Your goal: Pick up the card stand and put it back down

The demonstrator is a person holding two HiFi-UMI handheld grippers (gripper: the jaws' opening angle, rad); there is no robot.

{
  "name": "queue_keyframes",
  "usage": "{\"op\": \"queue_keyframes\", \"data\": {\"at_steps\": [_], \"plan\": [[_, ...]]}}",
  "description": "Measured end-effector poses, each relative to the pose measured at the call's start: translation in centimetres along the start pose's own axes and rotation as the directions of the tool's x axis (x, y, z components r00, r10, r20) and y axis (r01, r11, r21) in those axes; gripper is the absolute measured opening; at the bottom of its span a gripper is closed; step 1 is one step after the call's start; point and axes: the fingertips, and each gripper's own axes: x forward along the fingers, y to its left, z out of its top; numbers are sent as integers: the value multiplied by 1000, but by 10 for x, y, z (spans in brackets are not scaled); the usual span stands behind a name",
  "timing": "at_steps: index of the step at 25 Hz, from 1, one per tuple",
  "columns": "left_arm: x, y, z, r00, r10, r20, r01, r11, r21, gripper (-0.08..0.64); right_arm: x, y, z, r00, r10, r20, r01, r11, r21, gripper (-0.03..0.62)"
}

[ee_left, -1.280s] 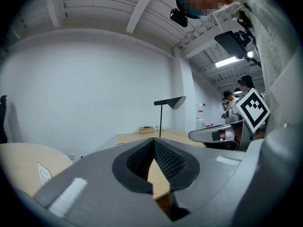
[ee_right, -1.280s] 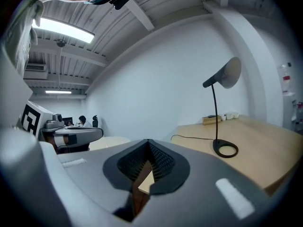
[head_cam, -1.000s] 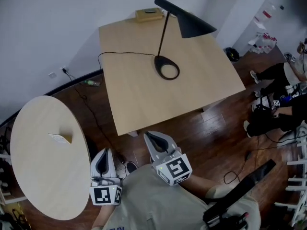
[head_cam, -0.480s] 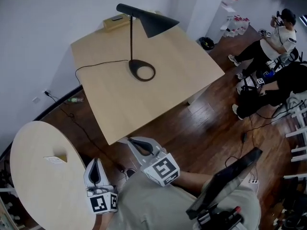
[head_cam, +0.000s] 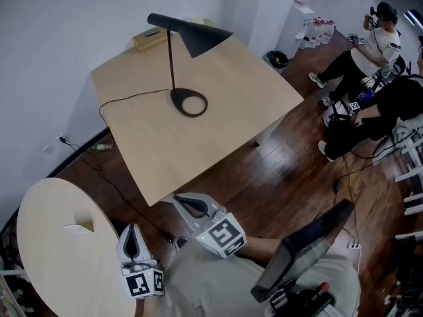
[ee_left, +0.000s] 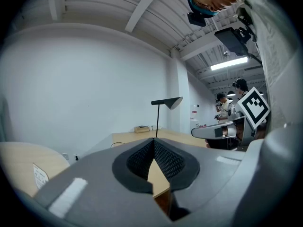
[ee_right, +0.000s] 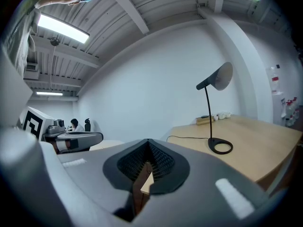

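Card stand [head_cam: 79,228] lower in the head view, right hand-held gripper [head_cam: 177,201] further left than before.

**Surfaces and loads**

Round table [head_cam: 46,269], pale wood, lower left: one card stand [head_cam: 79,228] toward its far side. Square table [head_cam: 218,137], pale wood: a black desk lamp [head_cam: 201,39] on a ring base, its cable [head_cam: 135,96] running toward the left edge, and a flat box [head_cam: 147,39] at the wall-side edge. Both tables stand on a dark wooden floor [head_cam: 291,170].
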Motion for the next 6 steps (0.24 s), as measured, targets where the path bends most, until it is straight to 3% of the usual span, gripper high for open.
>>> {"op": "queue_keyframes", "data": {"at_steps": [6], "plan": [[-1,0,-4,1000,4,-1,-4,1000,-4,3,1,3,-6,1000,12,-11,-12,1000,6,0]]}}
